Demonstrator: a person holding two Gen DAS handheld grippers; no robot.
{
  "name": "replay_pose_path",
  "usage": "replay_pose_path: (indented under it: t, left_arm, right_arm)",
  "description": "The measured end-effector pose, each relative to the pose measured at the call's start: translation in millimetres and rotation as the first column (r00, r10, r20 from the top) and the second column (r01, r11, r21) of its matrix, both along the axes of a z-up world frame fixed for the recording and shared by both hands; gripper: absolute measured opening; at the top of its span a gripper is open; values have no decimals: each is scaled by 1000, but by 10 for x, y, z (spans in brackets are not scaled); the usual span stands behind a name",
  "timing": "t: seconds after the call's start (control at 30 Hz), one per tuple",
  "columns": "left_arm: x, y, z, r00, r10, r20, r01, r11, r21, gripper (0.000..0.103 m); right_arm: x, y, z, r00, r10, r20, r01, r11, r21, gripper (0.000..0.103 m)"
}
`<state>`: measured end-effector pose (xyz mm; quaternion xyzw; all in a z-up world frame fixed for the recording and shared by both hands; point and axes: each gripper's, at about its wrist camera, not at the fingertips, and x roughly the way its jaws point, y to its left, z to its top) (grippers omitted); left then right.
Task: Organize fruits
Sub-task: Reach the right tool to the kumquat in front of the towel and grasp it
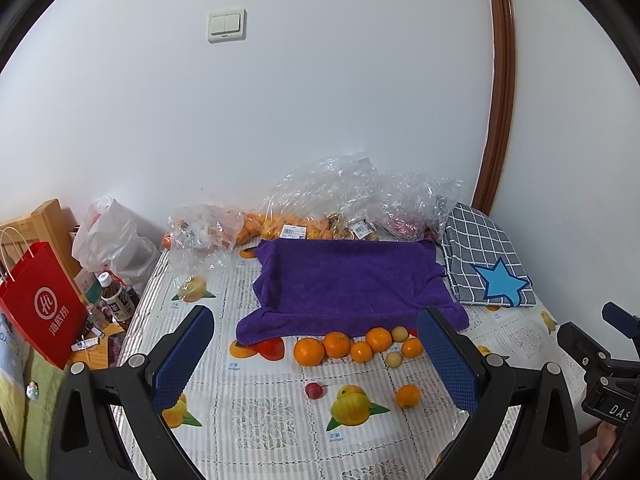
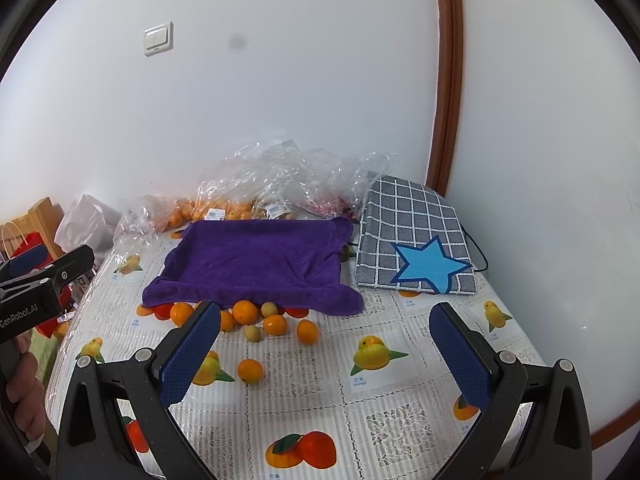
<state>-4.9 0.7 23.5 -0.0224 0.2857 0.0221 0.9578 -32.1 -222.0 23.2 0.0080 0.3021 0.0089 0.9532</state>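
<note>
Nearest in the left wrist view, the left gripper [image 1: 316, 356] stands spread wide with nothing between its blue pads, and in the right wrist view the right gripper [image 2: 324, 344] is likewise released and bare, both held above the patterned tablecloth [image 1: 280, 420]. Just ahead of the left one lie a lone orange [image 1: 408, 395] and a small red fruit [image 1: 314, 390], apart from each other and from the rest, so either looks the easiest first pick: come down over it with the pads straddling the widest part, close gently, since round fruit will likely roll if nudged from one side. Take care not to mistake the printed mangoes on the cloth for real fruit. Beyond them a row of oranges [image 1: 340, 346] with two pale small fruits [image 1: 394, 359] sits touching along the front edge of the purple towel [image 1: 348, 280], which probably serves as the sorting place; pulling one from the row's end should disturb its neighbours least. Farther back, clear plastic bags [image 1: 320, 208] of more fruit rest against the wall, with a checked cloth [image 1: 480, 248] bearing a blue star to the right.
</note>
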Motion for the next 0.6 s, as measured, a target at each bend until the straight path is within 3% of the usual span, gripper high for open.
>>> replay_pose_path:
  t: [0.27, 0.4, 0.6]
  left_arm:
    - [104, 113, -116, 1000, 31, -6, -30, 1000, 4, 102]
    - [186, 231, -326, 998, 49, -28, -49, 999, -2, 102]
    - [401, 433, -764, 993, 52, -109, -55, 998, -26, 98]
  right_arm:
    - [115, 11, -119, 1000, -11, -23, 11, 1000, -5, 103]
    - [209, -16, -295, 999, -26, -39, 25, 999, -23, 103]
    - [459, -51, -760, 991, -20, -135, 21, 1000, 2, 103]
